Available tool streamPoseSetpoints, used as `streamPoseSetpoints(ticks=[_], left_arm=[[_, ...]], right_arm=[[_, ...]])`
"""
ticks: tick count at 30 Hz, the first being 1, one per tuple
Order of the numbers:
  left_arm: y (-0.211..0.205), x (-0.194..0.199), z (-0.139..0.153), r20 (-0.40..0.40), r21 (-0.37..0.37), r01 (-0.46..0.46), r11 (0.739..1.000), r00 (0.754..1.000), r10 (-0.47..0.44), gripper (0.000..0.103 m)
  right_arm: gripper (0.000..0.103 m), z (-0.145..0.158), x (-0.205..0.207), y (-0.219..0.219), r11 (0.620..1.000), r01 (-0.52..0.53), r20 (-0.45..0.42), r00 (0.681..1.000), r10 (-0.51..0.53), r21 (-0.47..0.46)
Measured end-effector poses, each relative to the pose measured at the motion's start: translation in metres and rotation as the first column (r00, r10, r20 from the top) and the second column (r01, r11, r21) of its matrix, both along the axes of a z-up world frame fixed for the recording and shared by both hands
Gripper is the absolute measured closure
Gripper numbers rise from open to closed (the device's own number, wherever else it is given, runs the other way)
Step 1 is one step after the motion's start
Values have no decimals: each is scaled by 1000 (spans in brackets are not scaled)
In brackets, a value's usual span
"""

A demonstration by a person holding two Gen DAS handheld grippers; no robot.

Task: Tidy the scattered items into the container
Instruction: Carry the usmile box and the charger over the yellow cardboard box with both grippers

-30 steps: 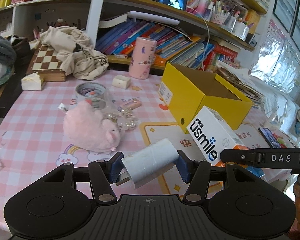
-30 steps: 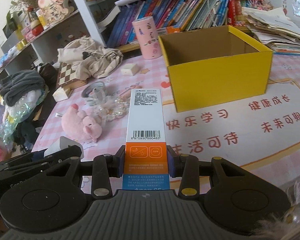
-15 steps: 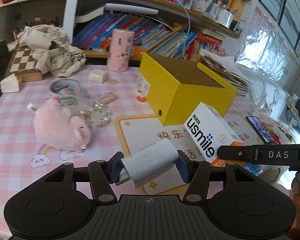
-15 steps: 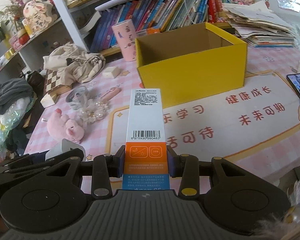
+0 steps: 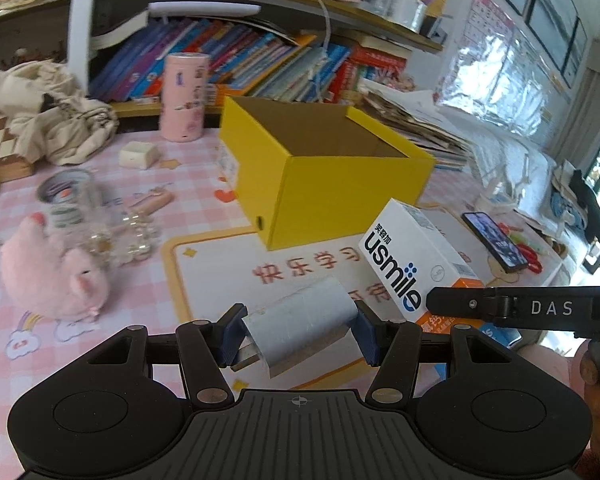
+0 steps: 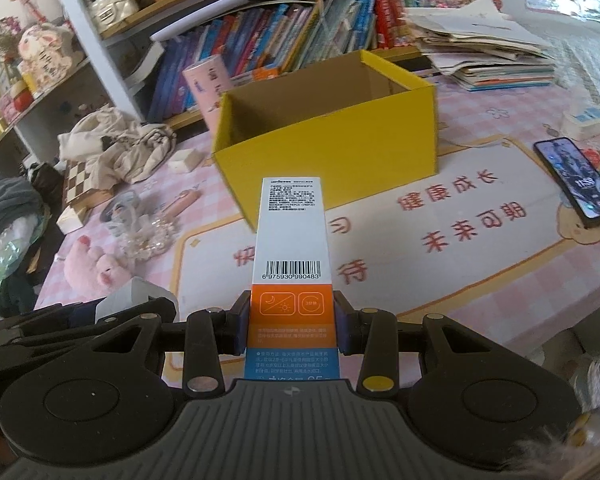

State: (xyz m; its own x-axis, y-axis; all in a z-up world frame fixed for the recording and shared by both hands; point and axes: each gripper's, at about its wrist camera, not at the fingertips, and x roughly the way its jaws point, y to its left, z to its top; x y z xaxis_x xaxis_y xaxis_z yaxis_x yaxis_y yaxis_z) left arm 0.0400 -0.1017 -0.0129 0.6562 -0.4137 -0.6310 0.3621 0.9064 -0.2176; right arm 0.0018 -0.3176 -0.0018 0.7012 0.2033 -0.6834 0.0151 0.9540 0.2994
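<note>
- Crowded bookshelves are backing the pink checked bench [image 5: 148,200], where an open yellow cardboard box [image 5: 340,196] is standing.
- Your left tongs [image 5: 298,330] are clamping a grey tape-wrapped roll [image 5: 300,316] above the printed mat.
- Your right tongs [image 6: 290,328] are gripping a white-and-orange toothpaste carton [image 6: 290,240], its far end pointing at the box.
- A pink plush pig [image 5: 54,276] is lying on the bench, well left of the box.

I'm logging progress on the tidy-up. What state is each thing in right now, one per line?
Left hand-held gripper: shut on the grey roll, held off the table.
Right hand-held gripper: shut on the toothpaste box, pointing at the yellow box.
Yellow box: open, upright, looks empty.
Pink plush: lying on the table.
Phone: screen lit, flat on the mat.
Pink canister: upright.
</note>
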Motion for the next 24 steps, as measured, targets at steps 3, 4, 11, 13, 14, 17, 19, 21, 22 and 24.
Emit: streamPoseSetpoints(ticks=[3,4,11,13,14,17,19,21,22,24], left_arm=[[-11,4,-1,-1,5,20,1000,1000,-20,47],[-15,5,-1,-1,7,26,1000,1000,-26,47],[-39,16,0,1,9,44,999,999,-44,47],[-45,19,1,3,-1,46,999,999,-46,47],[-48,20,3,7,-5,47,999,999,-47,47],[-57,25,8,21,-19,45,999,999,-44,47],[-63,29,12,31,-30,39,999,999,-38,47],[-69,33,15,44,-38,36,999,998,-35,47],[-72,36,17,50,-42,35,998,998,-33,47],[-79,41,20,62,-48,34,998,998,-31,47]], right_arm=[[66,-1,2,-12,1000,20,-3,1000,-20,4],[66,-2,2,-16,1000,25,-4,1000,-25,4],[66,-2,9,-36,1000,26,0,1000,-26,-2],[66,1,12,-41,1000,21,8,1000,-21,-6],[66,2,13,-44,1000,20,15,1000,-19,-10],[66,9,18,-51,999,16,44,999,-15,-31],[66,13,22,-56,999,9,64,998,-6,-42],[66,19,27,-61,998,-2,87,996,7,-56],[66,21,29,-63,998,-8,96,995,14,-61],[66,27,35,-67,997,-24,118,992,33,-75]])
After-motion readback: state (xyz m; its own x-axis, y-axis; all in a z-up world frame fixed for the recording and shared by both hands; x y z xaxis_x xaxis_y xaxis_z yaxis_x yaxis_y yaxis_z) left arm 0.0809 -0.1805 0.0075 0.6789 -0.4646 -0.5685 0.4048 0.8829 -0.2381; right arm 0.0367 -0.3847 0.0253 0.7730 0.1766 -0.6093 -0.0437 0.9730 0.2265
